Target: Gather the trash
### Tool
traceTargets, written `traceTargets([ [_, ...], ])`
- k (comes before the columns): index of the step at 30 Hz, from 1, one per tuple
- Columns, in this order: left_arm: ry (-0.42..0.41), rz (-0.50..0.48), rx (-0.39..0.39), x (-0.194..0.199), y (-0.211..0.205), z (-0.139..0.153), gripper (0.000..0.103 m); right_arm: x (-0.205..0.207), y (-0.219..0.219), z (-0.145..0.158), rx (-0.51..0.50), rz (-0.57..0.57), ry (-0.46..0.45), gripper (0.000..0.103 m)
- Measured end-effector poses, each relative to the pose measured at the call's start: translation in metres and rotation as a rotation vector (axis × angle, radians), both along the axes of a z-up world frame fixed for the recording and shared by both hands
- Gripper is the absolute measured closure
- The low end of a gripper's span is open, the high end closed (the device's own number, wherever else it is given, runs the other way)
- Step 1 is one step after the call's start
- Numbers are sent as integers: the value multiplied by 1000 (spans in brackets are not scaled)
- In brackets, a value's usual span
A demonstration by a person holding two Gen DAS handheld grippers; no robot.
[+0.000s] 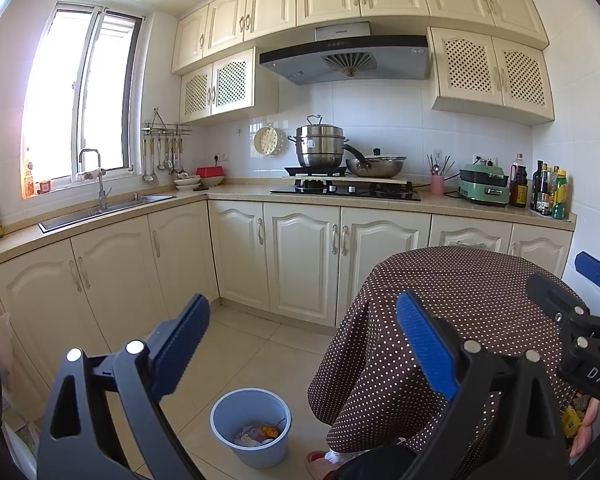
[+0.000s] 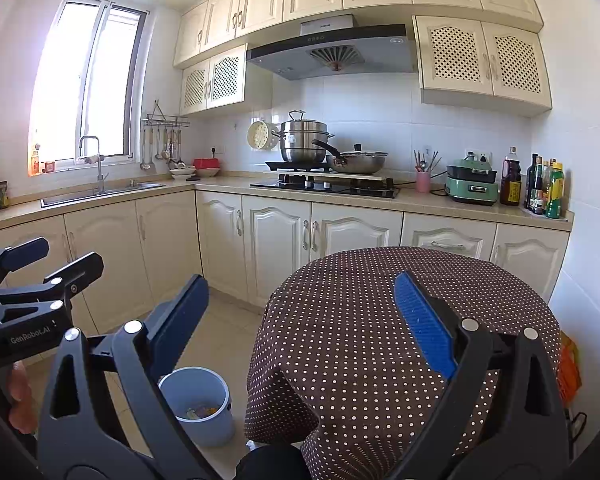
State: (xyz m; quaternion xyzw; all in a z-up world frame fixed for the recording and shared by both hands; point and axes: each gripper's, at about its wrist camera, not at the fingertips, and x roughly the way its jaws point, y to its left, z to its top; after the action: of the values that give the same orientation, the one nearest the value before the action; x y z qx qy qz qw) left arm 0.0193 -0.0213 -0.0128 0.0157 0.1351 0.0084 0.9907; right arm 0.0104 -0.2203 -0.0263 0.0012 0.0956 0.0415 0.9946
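Note:
A light blue trash bin (image 1: 251, 426) stands on the tiled floor left of a round table with a brown polka-dot cloth (image 1: 452, 320). The bin holds several scraps of trash (image 1: 260, 434). It also shows in the right wrist view (image 2: 198, 404), with the table (image 2: 380, 320) beside it. My left gripper (image 1: 300, 344) is open and empty, held above the floor and the table's left edge. My right gripper (image 2: 300, 320) is open and empty, over the table's near edge. The right gripper also shows at the far right of the left view (image 1: 580, 320), the left one at the far left of the right view (image 2: 32, 280).
Cream cabinets (image 1: 300, 256) run along the left and back walls under a counter with a sink (image 1: 100, 208), a stove with pots (image 1: 340, 184), a green cooker (image 1: 484, 188) and bottles (image 1: 548, 192). An orange bag (image 2: 570, 368) hangs right of the table.

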Motion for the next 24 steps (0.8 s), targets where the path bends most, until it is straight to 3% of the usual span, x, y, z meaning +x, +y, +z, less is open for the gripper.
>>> traceTargets([
  [24, 12, 0, 4, 2, 4, -3, 10, 0, -5, -5, -2, -1, 3, 11],
])
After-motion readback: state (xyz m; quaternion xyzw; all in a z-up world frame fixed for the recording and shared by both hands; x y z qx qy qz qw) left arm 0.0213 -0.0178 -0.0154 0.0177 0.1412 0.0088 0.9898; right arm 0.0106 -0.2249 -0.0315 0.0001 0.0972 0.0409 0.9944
